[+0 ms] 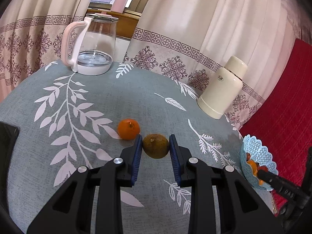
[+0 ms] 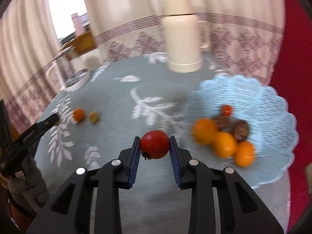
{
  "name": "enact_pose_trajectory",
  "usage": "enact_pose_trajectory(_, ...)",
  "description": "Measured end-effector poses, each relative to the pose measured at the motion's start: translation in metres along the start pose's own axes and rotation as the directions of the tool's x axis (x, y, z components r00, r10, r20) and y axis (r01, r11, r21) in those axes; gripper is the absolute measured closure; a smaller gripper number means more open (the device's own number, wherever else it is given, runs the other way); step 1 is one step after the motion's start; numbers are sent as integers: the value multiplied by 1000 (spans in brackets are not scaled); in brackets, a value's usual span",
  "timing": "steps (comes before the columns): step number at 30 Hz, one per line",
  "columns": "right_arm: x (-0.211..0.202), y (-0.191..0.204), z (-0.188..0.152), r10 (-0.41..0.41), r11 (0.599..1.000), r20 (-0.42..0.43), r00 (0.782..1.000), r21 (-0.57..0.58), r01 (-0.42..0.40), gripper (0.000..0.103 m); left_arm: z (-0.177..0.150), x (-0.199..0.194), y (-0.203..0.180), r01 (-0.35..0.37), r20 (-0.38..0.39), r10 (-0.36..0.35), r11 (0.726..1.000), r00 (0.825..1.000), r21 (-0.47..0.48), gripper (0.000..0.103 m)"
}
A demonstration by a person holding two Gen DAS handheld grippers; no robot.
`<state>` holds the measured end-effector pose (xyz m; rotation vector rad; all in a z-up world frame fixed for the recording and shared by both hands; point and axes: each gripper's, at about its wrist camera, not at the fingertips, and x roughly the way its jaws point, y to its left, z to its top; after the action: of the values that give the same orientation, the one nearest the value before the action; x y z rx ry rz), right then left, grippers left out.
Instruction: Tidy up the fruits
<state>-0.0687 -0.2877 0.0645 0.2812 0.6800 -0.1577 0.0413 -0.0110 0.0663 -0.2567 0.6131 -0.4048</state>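
Both grippers loaded up with fruit over the leaf-print table

Biggest first: the grey tablecloth (image 1: 109, 101) carries a glass kettle (image 1: 93, 44), a cream thermos (image 1: 224, 89) and the blue mesh basket (image 2: 263, 101), which has oranges (image 2: 224, 144) in it. The right gripper (image 2: 155, 146) is clamped on a red tomato (image 2: 155, 144), just left of the basket. The left gripper (image 1: 155, 146) is squeezing a brownish-green fruit (image 1: 155, 146), with a small orange (image 1: 128, 128) sitting on the cloth right beside it.
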Motion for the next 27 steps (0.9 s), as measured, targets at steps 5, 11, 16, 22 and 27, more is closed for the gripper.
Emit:
enact_pose_trajectory(5,-15,-43,-2,-73,993,22,997,91,70,73,-1,0,-2,-1,0,1,1000,1000,14,74)
enact_pose_trajectory(11,-28,-80,-6,-142,979,34,989,153,136,73,-1,3,-4,-10,-4,10,1000,1000,30,74)
enact_pose_trajectory(16,-31,-100,-10,-185,966,36,982,189,175,72,-3,2,-7,-13,3,13,999,1000,45,74)
enact_pose_trajectory(22,-32,-109,-17,-211,956,42,976,216,198,70,-3,3,-8,-17,2,17,998,1000,55,74)
enact_pose_trajectory(27,-45,-99,-19,-276,949,113,954,191,252,51,-3,6,-5,-25,-7,26,999,1000,47,74)
